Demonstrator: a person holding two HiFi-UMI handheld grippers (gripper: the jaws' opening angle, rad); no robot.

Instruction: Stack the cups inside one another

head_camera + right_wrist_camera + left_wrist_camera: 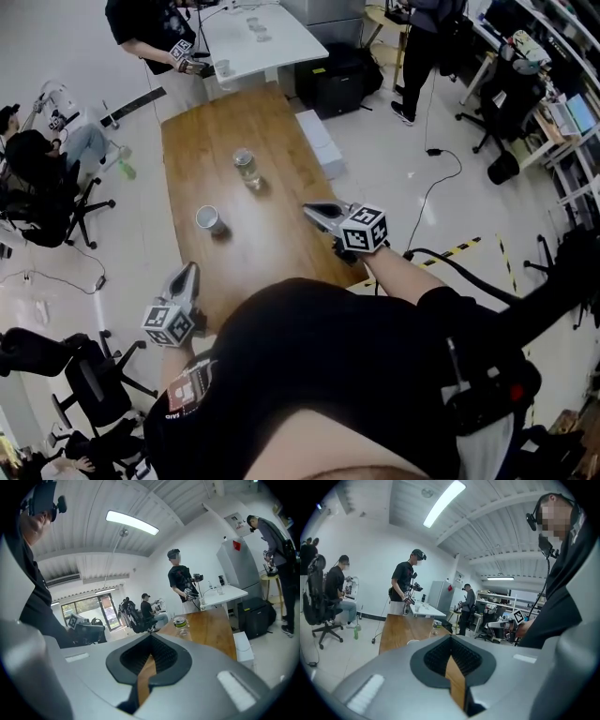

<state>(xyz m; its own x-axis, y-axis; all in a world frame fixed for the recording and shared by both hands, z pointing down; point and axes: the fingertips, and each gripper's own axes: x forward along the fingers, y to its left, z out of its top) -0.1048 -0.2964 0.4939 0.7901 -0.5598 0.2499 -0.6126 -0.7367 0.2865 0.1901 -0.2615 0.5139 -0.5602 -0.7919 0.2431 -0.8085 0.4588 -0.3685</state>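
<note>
Mid-frame in the head view I see a table (272,150) of smooth brown wood with a soft sheen. The white cup (208,219) looks matt, the clear cup (246,167) glossy. The left gripper (451,639) and right gripper (151,638) have matt grey plastic shells and black ribbed pads (436,656). The floor (394,159) is pale and shiny.

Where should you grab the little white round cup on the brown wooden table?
Probably by its side wall, just under the rim, coming level from the near edge with the left gripper. The small white round cup seems upright, mouth up, with bare brown wooden table around it.
</note>
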